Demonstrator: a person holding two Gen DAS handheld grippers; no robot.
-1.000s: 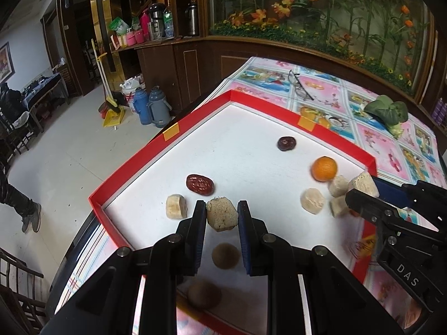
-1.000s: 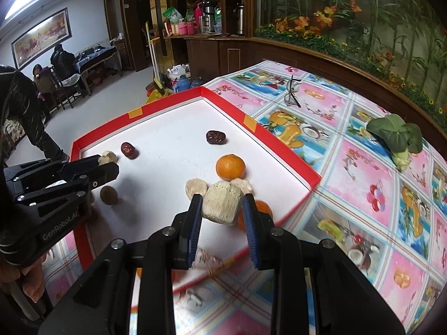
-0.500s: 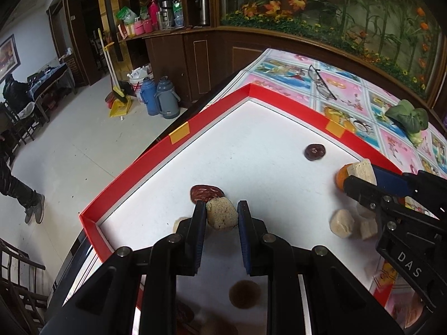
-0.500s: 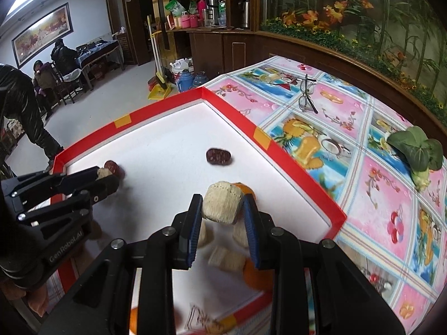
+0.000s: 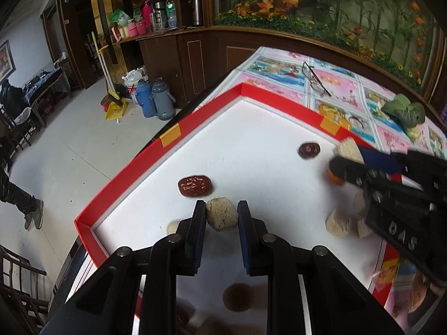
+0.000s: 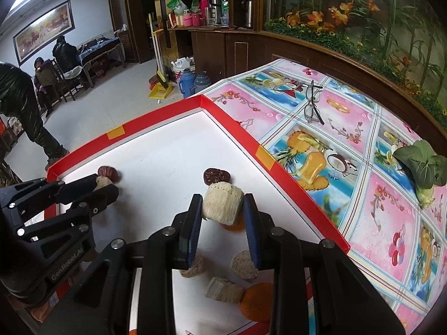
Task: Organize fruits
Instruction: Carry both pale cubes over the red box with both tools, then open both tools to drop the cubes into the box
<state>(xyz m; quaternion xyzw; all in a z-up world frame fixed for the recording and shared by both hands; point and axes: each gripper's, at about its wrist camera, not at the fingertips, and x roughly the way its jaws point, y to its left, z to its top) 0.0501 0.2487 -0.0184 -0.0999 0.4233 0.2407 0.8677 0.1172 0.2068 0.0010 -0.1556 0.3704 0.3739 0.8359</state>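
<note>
A red-rimmed white tray (image 5: 170, 136) (image 6: 116, 133) holds the fruits. My left gripper (image 5: 222, 215) is shut on a beige peeled chunk (image 5: 222, 217), held above the tray beside a red date (image 5: 194, 186). My right gripper (image 6: 222, 206) is shut on a larger beige chunk (image 6: 222, 205), held above the tray near a second date (image 6: 216, 176). It also shows in the left wrist view (image 5: 347, 148). Oranges (image 6: 257, 301) (image 5: 333, 178) and loose beige chunks (image 5: 338, 223) (image 6: 223, 290) lie below the right gripper. A brown round fruit (image 5: 237, 297) lies under the left gripper.
The tray sits on a fruit-print tablecloth (image 6: 349, 145). Glasses (image 6: 313, 103) and a green leafy vegetable (image 6: 421, 167) lie on the cloth beyond the tray. Past the table's left edge are floor, thermos jugs (image 5: 156, 100) and people (image 6: 22, 106).
Both grippers have moved forward over the tray toward its far corner, each still holding its chunk. The oranges and loose chunks now lie closer under the right gripper.
</note>
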